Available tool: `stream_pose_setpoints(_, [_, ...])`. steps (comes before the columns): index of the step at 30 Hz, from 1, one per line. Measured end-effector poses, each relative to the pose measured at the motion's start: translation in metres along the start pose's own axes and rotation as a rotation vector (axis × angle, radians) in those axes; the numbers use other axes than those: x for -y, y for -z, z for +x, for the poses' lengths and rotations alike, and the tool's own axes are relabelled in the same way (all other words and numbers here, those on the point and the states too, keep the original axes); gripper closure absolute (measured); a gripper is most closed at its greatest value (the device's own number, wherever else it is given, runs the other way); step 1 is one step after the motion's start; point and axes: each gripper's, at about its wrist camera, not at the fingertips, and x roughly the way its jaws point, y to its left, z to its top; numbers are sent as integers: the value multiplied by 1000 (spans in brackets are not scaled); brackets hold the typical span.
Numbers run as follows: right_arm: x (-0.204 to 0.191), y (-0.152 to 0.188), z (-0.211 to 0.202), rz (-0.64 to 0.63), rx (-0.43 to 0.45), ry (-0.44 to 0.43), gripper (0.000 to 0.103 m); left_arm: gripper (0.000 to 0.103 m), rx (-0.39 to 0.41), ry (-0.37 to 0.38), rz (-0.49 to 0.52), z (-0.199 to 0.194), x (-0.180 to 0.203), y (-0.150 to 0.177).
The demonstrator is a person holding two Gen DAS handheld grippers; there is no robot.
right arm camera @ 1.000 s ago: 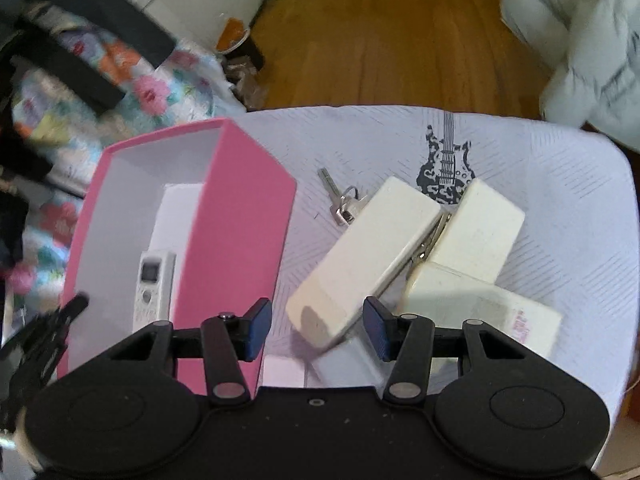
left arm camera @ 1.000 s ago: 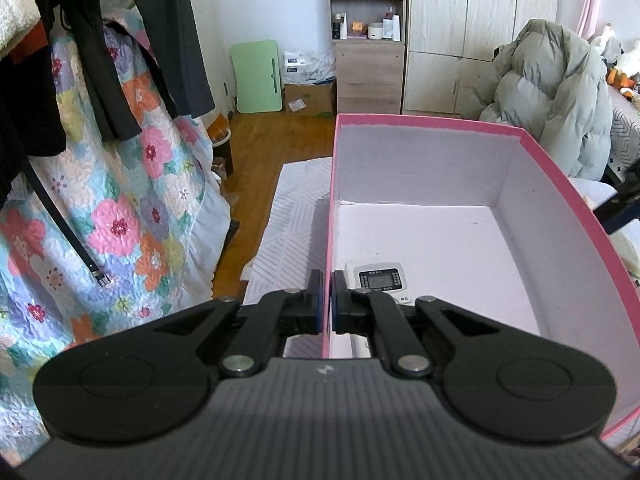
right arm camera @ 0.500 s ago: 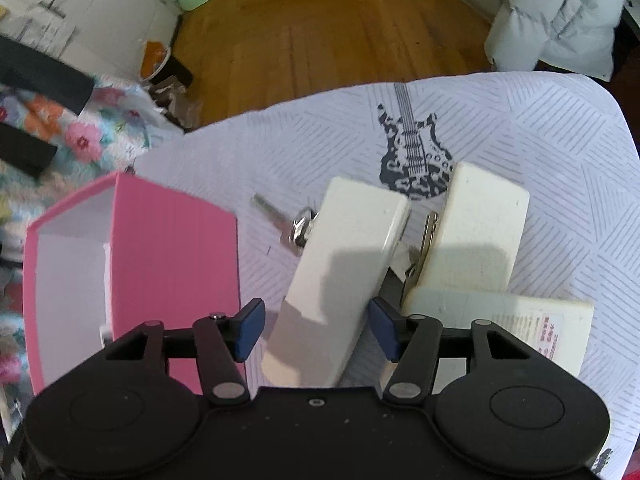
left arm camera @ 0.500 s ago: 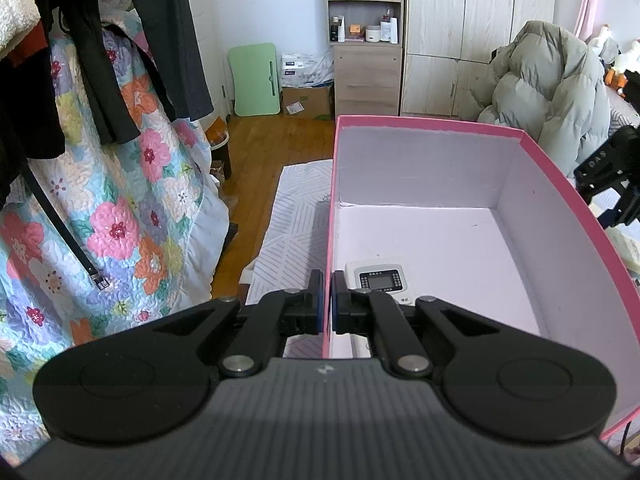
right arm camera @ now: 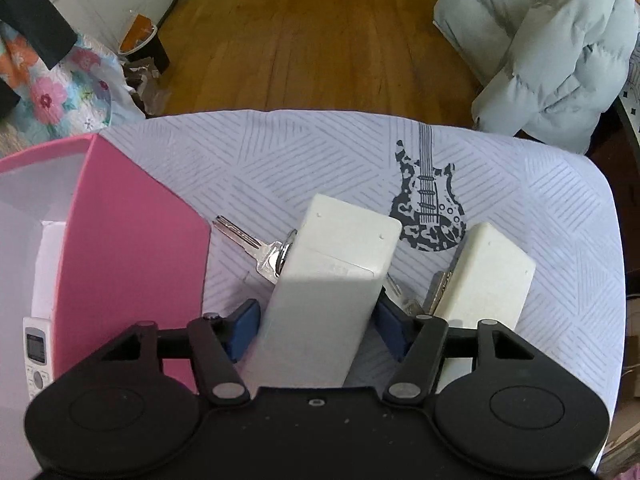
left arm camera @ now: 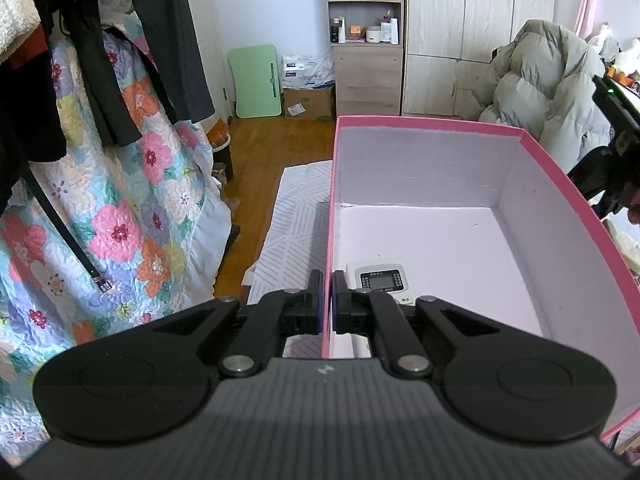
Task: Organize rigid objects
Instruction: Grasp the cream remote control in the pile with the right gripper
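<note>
The right gripper (right arm camera: pixel 317 330) has just been opening and its fingers straddle the white block (right arm camera: pixel 332 292), not visibly pressing it; the left gripper (left arm camera: pixel 326 300) is clenched on the pink box (left arm camera: pixel 540 168) wall. Closing off-centre could tip the block onto the keys (right arm camera: pixel 264 254) beneath. A second block (right arm camera: pixel 486 276) crowds the right finger, and the remote (left arm camera: pixel 382 280) already lies in the box.
</note>
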Motion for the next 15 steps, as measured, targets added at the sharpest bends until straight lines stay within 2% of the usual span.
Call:
stream_pose_setpoints(3, [18, 3, -5, 79, -42, -64, 39, 99, 0, 2, -2, -1, 1, 0])
stream_pose_setpoints(6, [25, 0, -4, 92, -54, -92, 39, 99, 2, -5, 4, 0, 3, 0])
stream_pose_setpoints(10, [18, -6, -3, 64, -65, -58, 36, 99, 4, -14, 9, 0, 4, 0])
stream_pose_setpoints(12, [5, -5, -1, -11, -37, -10, 30, 99, 3, -12, 9, 0, 5, 0])
stream_pose_setpoints(13, [-7, -1, 2, -90, -14, 44, 29, 99, 3, -12, 9, 0, 5, 0])
stream_pose_setpoints(14, [-13, 3, 1, -126, 20, 80, 30, 99, 5, -27, 12, 0, 5, 0])
stream_pose_setpoints(15, [-13, 5, -1, -112, 36, 73, 32, 99, 7, -29, 14, 0, 5, 1])
